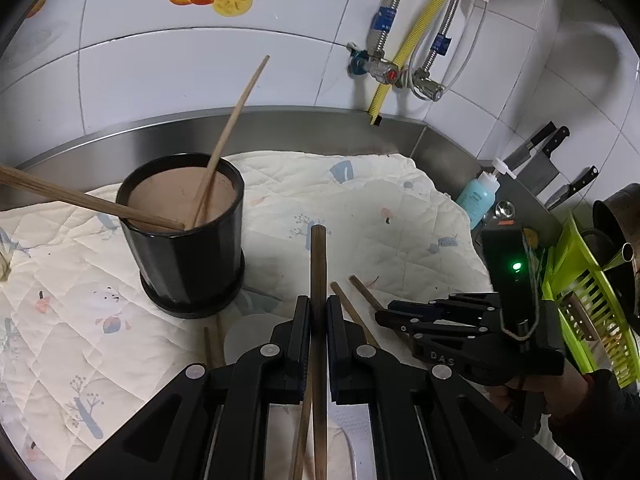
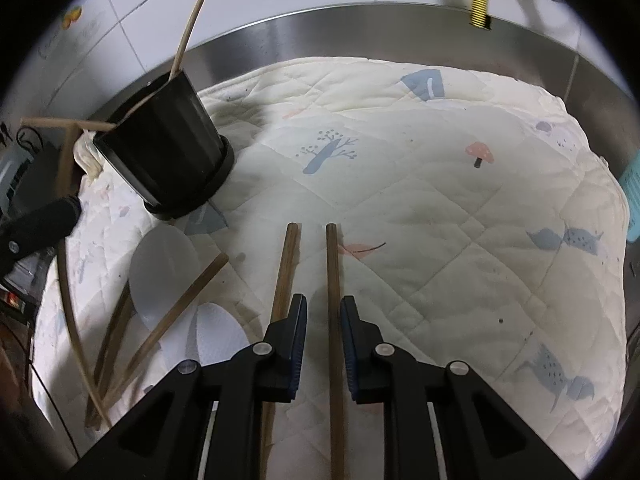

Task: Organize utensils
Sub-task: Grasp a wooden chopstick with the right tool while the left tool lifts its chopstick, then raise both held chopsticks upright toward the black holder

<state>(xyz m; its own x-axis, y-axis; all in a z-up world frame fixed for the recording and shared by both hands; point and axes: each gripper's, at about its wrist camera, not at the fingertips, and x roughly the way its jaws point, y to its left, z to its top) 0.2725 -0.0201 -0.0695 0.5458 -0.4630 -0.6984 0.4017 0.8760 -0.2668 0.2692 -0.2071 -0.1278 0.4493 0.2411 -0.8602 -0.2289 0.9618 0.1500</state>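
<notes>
Wooden chopstick (image 1: 318, 280) sits clamped in the left gripper (image 1: 319, 320), raised over the quilted cloth (image 1: 360, 208) in the left wrist view; the black holder (image 1: 184, 236), two sticks inside, stands toward the cloth's far-left edge. Right wrist view: the right gripper (image 2: 323, 320), narrowly parted, straddles one chopstick (image 2: 333, 280) lying mid-cloth, pads apart from it, another chopstick (image 2: 285, 272) just outside

Cut off at the bottom edge: chopstick (image 2: 335, 340) between the claws. Half buried under crossed sticks: white spoons (image 2: 164, 268). Blurred: knives (image 1: 540, 156).
</notes>
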